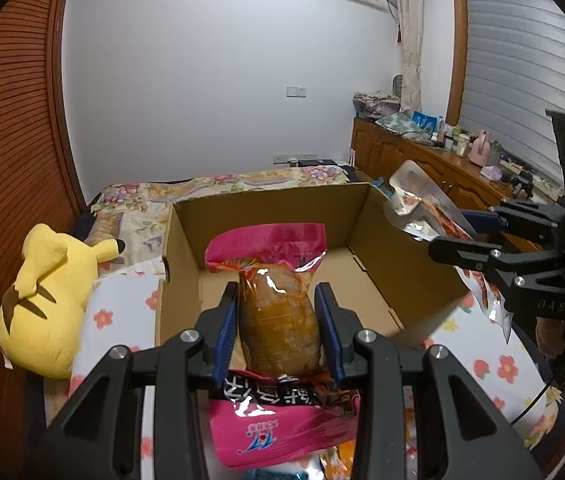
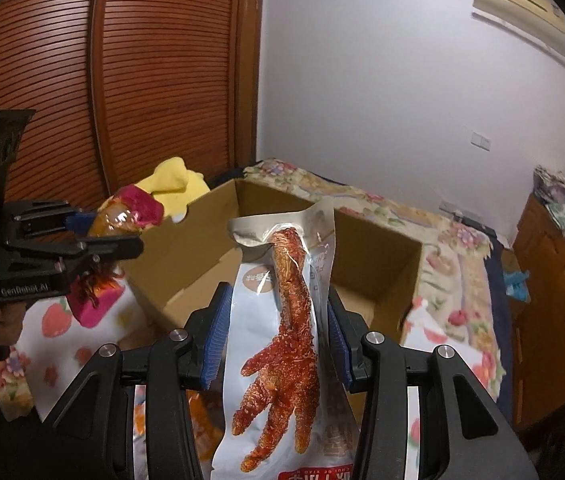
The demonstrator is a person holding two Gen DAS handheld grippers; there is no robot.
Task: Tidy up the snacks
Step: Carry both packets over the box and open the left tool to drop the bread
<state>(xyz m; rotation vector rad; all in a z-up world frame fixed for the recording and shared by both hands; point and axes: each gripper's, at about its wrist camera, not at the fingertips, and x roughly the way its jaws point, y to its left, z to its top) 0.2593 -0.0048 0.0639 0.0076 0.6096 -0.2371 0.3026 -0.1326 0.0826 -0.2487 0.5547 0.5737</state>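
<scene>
My left gripper (image 1: 276, 304) is shut on a pink snack packet (image 1: 278, 320) with a brown food piece inside, held above the near edge of an open cardboard box (image 1: 266, 210). My right gripper (image 2: 274, 312) is shut on a silver packet showing a red chicken foot (image 2: 286, 336), held over the box's (image 2: 378, 232) near side. The right gripper with its packet (image 1: 422, 208) shows at the right in the left wrist view. The left gripper (image 2: 94, 240) with the pink packet (image 2: 130, 208) shows at the left in the right wrist view. The box looks empty inside.
The box sits on a bed with a floral sheet (image 1: 122, 316). A yellow plush toy (image 1: 42, 296) lies left of the box. More snack packets (image 2: 198, 432) lie on the bed below my grippers. A wooden wardrobe (image 2: 82, 80) stands at the left, a cluttered sideboard (image 1: 422, 152) at the right.
</scene>
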